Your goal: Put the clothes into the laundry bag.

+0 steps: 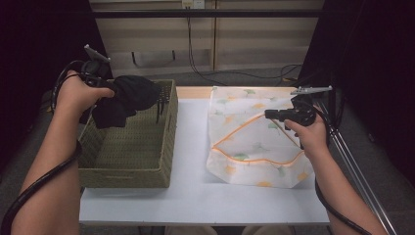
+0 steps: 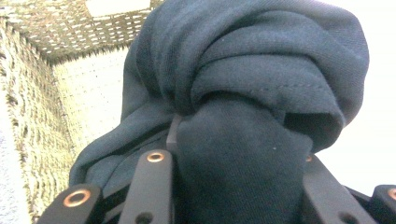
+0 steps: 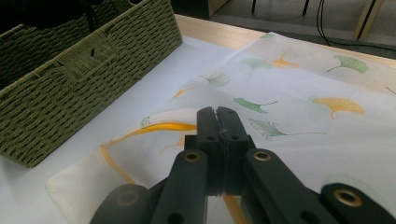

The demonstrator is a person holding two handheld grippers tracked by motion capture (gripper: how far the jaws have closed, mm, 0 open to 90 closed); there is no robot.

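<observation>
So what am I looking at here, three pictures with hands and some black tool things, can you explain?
A person holds a pair of hand-held tongs in each hand. One camera looks down from above the table; the other two ride on the tongs and look along their black jaws. On the white table stand a green woven basket and a leaf-printed mesh bag with an orange zip. The left tongs grip a bunched dark cloth above the basket. The right tongs are shut and seem to pinch the bag's orange edge.
</observation>
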